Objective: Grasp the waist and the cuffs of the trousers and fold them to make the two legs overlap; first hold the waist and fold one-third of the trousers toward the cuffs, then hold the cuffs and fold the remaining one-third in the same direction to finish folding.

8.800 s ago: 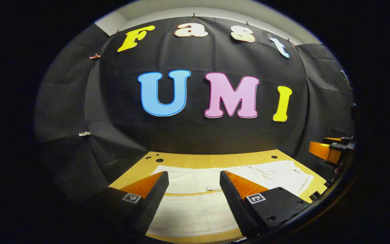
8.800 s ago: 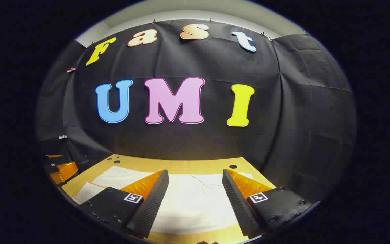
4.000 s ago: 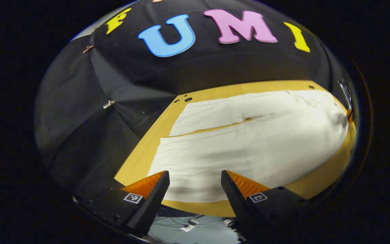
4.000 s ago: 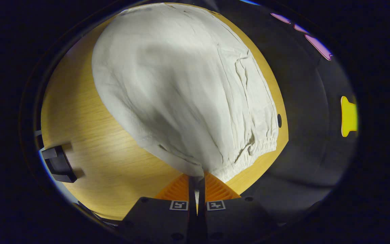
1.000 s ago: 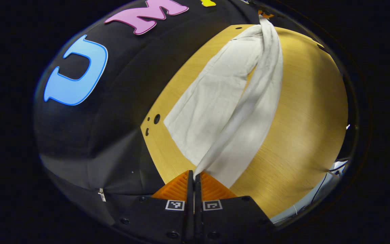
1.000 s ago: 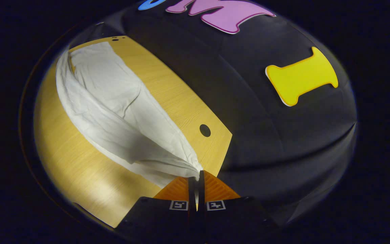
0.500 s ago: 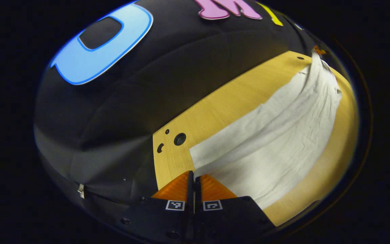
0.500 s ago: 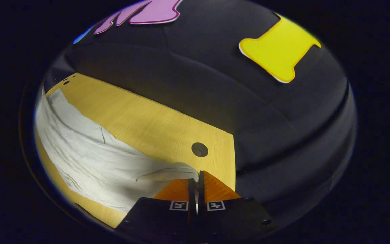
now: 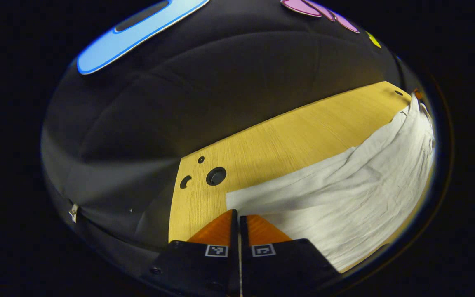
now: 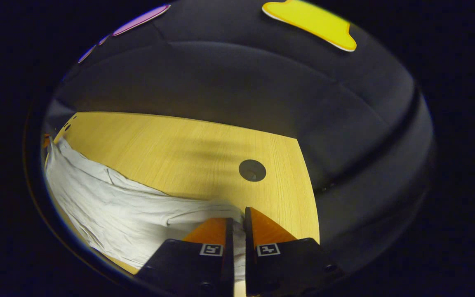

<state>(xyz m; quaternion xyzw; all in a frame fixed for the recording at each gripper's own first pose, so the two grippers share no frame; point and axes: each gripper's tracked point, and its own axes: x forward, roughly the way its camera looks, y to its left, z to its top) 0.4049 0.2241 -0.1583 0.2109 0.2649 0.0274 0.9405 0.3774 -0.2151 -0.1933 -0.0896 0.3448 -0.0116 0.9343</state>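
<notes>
Black cloth lines the booth behind a wooden table [image 9: 287, 136], whose top carries round holes [image 9: 216, 176] near its corners. On this table lie the white trousers [image 9: 344, 202], spread along the tabletop.

Orientation: the long axis of the trousers runs lengthwise along the table, from the left gripper [image 9: 237, 216] at one end to the right gripper [image 10: 236, 225] at the other. In the left gripper view the cloth extends from the fingertips away to the upper right. In the right gripper view the trousers [image 10: 114, 210] extend from the fingertips away to the left. A straight hem edge lies just beside the left gripper, near the table's corner holes. Wrinkles run along the length of the cloth.

Gripper state: the left gripper's fingers are closed together at the cloth's edge; whether cloth is pinched between them cannot be told. The right gripper's fingers stand a narrow gap apart, with cloth visible at the gap.

Change from half a second ago: both ends of the trousers now sit lower, closer to the tabletop, and the cloth lies flatter. The right gripper's fingers, then pressed together on the cloth, have parted slightly. One second ago the near leg hung lifted between the grippers; it now rests over the far leg.
</notes>
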